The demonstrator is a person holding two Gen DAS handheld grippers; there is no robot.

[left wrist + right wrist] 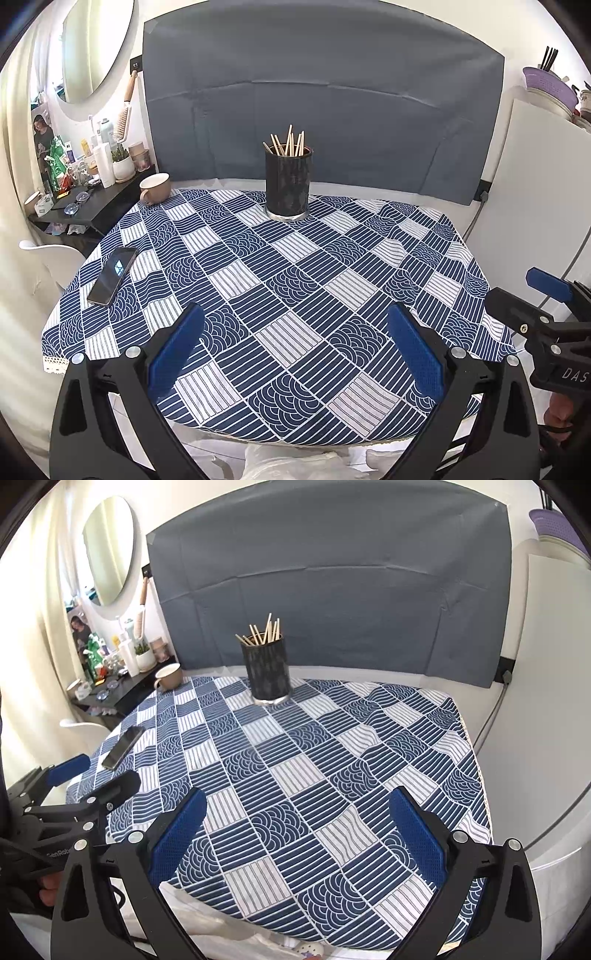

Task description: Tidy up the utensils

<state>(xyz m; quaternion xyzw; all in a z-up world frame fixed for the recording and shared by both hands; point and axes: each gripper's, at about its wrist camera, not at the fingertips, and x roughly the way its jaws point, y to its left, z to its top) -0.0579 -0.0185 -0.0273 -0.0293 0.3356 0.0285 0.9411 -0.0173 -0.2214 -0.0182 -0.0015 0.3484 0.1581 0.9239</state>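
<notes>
Tongs, left [295, 332] and right [298, 814], both gaping wide, empty; chopsticks [288, 143] sitting in holder [288, 184], upper centre of surface [332, 295].

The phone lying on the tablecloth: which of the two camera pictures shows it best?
The left wrist view. There the phone appears larger, with something lit on its screen, lying flat near the table's left edge. In the right wrist view the phone is smaller, its screen dark and featureless.

I cannot see the chopsticks' [290, 142] lower ends inside the holder [288, 184]; shelf clutter [79, 162] at 9 o'clock too small to identify.
</notes>
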